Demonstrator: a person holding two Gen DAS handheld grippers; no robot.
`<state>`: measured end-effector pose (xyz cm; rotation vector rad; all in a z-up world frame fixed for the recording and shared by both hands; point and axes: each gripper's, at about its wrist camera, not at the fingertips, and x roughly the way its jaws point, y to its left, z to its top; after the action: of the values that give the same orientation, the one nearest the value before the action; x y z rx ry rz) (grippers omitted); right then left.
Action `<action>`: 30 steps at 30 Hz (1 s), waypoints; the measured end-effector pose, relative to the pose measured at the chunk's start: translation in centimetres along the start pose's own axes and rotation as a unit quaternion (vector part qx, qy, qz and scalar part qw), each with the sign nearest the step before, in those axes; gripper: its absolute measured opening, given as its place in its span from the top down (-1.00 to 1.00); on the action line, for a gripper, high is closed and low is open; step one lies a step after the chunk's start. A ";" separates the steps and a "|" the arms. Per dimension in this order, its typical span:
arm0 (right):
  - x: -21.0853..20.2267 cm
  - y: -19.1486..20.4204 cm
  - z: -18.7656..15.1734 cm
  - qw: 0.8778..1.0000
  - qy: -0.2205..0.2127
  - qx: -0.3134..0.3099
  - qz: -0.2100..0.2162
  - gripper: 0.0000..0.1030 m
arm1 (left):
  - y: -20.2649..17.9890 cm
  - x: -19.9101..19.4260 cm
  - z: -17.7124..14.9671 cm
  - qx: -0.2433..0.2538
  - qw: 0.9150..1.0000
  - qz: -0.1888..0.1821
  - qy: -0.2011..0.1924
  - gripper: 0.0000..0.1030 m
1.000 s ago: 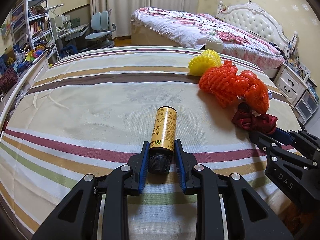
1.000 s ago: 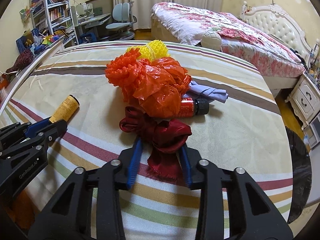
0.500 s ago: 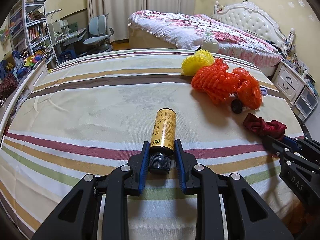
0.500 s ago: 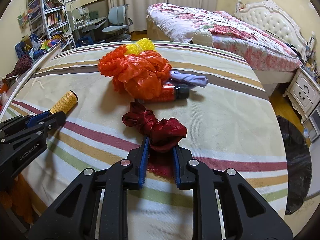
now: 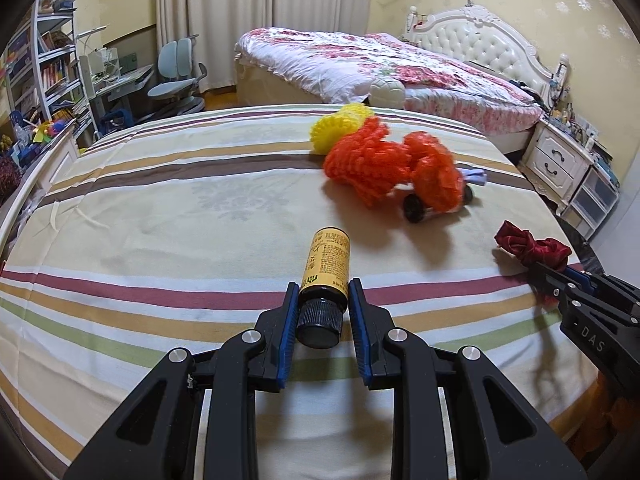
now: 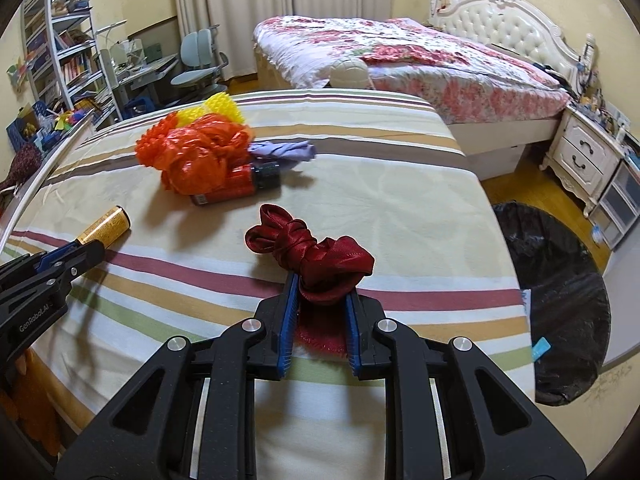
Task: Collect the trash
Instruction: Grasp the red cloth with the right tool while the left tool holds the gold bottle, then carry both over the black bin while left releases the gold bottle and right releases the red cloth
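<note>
Holding trash in both tools, you are at the carry step: two pieces are gripped, none yet binned. At the left, your left gripper (image 5: 322, 300) is clamped narrow on the neck of a yellow bottle (image 5: 325, 262), which points away from you over the bed's (image 5: 160, 208) near edge. Further back toward the far edge lie the pieces still to collect: yellow netting (image 5: 338, 128), orange netting (image 5: 370, 160), an orange bag (image 6: 200, 160), a red bottle (image 6: 236, 184) and a purple scrap (image 6: 284, 150). Your right gripper (image 6: 322, 294) has just been closing and now pinches a crumpled red ribbon (image 6: 316, 248) between its pads, near the bed's right edge. Off that edge, on the floor, stands a black bin bag (image 6: 560, 280), mouth open. Next, likely, swing both loads right, over that mouth, then release; the bottle must clear the bed's right edge.
</note>
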<state>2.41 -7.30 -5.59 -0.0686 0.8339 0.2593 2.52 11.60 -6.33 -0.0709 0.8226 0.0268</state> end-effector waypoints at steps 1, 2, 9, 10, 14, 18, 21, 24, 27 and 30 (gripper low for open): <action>-0.1 -0.4 -0.1 1.000 -0.002 0.003 -0.002 0.60 | -0.5 -0.1 -0.1 0.003 1.000 -0.003 -0.001 0.50; -0.3 -0.8 -0.2 1.000 -0.003 0.007 -0.004 0.60 | -1.0 -0.2 -0.1 0.008 1.000 -0.007 -0.003 0.50; -1.4 -4.0 -0.6 0.999 -0.018 0.037 -0.022 0.60 | -4.9 -0.7 -0.2 0.040 0.999 -0.034 -0.010 0.50; -1.6 -4.5 -0.6 0.999 -0.020 0.043 -0.025 0.60 | -5.5 -0.8 -0.1 0.044 0.998 -0.038 -0.011 0.50; -2.4 -6.8 -0.9 0.997 -0.029 0.061 -0.042 0.60 | -8.4 -0.9 0.3 0.068 0.996 -0.057 -0.018 0.50; -3.1 -9.7 -1.1 0.994 -0.038 0.083 -0.065 0.60 | -11.7 -0.8 0.9 0.091 0.993 -0.075 -0.025 0.50; -3.4 -12.1 -1.2 0.990 -0.042 0.104 -0.082 0.60 | -14.1 -0.6 1.5 0.105 0.990 -0.090 -0.030 0.50; -3.6 -14.0 -1.5 0.987 -0.045 0.121 -0.096 0.60 | -16.3 -0.4 2.0 0.119 0.987 -0.101 -0.036 0.50; -3.9 -15.9 -1.6 0.983 -0.049 0.137 -0.111 0.60 | -18.4 -0.1 2.6 0.131 0.985 -0.110 -0.039 0.50; -4.0 -17.5 -1.7 0.980 -0.052 0.150 -0.123 0.60 | -20.5 0.5 3.1 0.141 0.982 -0.118 -0.041 0.50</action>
<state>3.03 -25.28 -4.49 0.1232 0.7444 -0.0973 6.21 -8.59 -3.52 0.1000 0.7246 -0.3080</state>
